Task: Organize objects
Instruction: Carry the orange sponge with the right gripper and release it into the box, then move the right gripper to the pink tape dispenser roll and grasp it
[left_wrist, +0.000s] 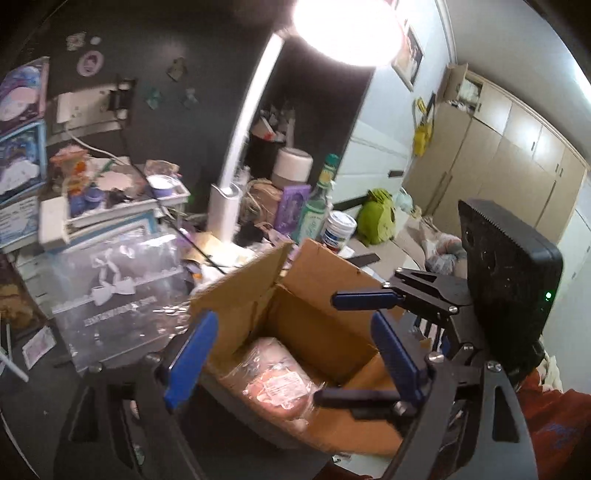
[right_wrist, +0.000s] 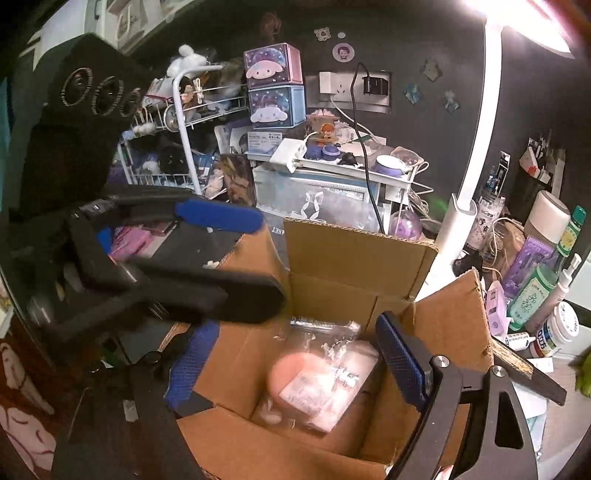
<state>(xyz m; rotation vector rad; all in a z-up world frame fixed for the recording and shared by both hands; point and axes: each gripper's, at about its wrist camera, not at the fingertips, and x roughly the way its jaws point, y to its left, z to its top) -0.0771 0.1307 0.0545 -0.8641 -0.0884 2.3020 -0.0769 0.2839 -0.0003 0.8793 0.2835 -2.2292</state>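
Observation:
An open cardboard box (left_wrist: 317, 325) stands on the cluttered desk with its flaps up; it also shows in the right wrist view (right_wrist: 332, 266). Inside lies a pink item in a clear plastic bag (left_wrist: 280, 384), also in the right wrist view (right_wrist: 317, 384). My left gripper (left_wrist: 295, 354) is open and empty, its blue fingers spread over the box's near rim. My right gripper (right_wrist: 291, 365) is open and empty above the box opening. The right gripper shows in the left wrist view (left_wrist: 354, 347) at the box's right side. The left gripper shows in the right wrist view (right_wrist: 229, 258) over the box's left flap.
A white desk lamp (left_wrist: 229, 206) stands behind the box. Bottles and jars (right_wrist: 543, 295) crowd the right side. Clear drawers with a tray of trinkets (right_wrist: 332, 177) stand behind the box. A clear plastic sheet (left_wrist: 122, 288) lies left. Green plush (left_wrist: 376, 218) sits far right.

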